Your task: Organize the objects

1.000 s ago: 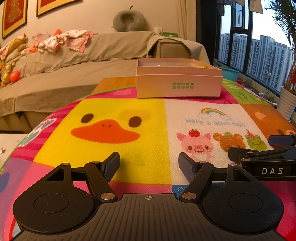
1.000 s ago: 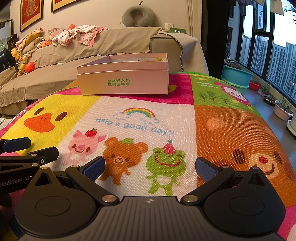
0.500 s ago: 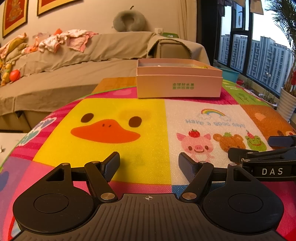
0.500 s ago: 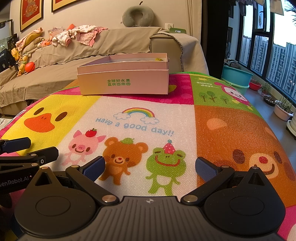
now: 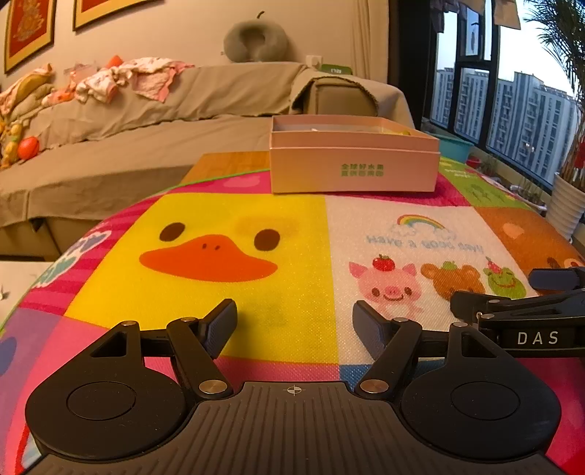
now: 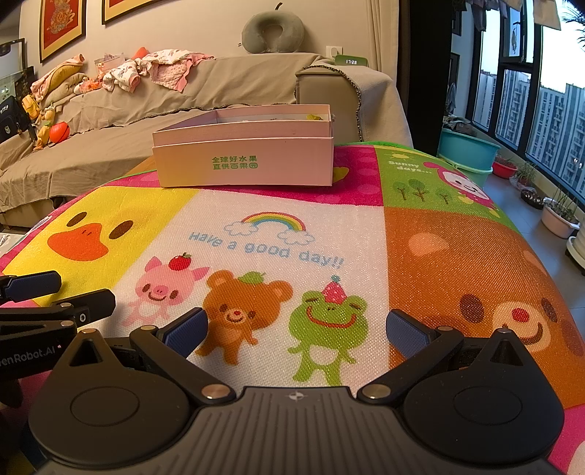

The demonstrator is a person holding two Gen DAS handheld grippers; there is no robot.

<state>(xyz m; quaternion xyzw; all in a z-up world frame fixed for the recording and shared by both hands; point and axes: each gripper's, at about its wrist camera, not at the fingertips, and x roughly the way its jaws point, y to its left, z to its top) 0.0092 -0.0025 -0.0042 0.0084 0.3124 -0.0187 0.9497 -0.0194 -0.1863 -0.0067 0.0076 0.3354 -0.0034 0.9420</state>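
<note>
left wrist view has the left gripper spread wide and empty, right gripper likewise, pink box at the mat's far edge, looks light, stiff cardboard, take a side wall.

Open pink cardboard box set at far edge of cartoon-printed play mat, contents indistinct. Behind it, cloth-draped sofa; grey neck pillow atop backrest, heaped clothes to left. Teal plastic tub on floor right of mat
</note>
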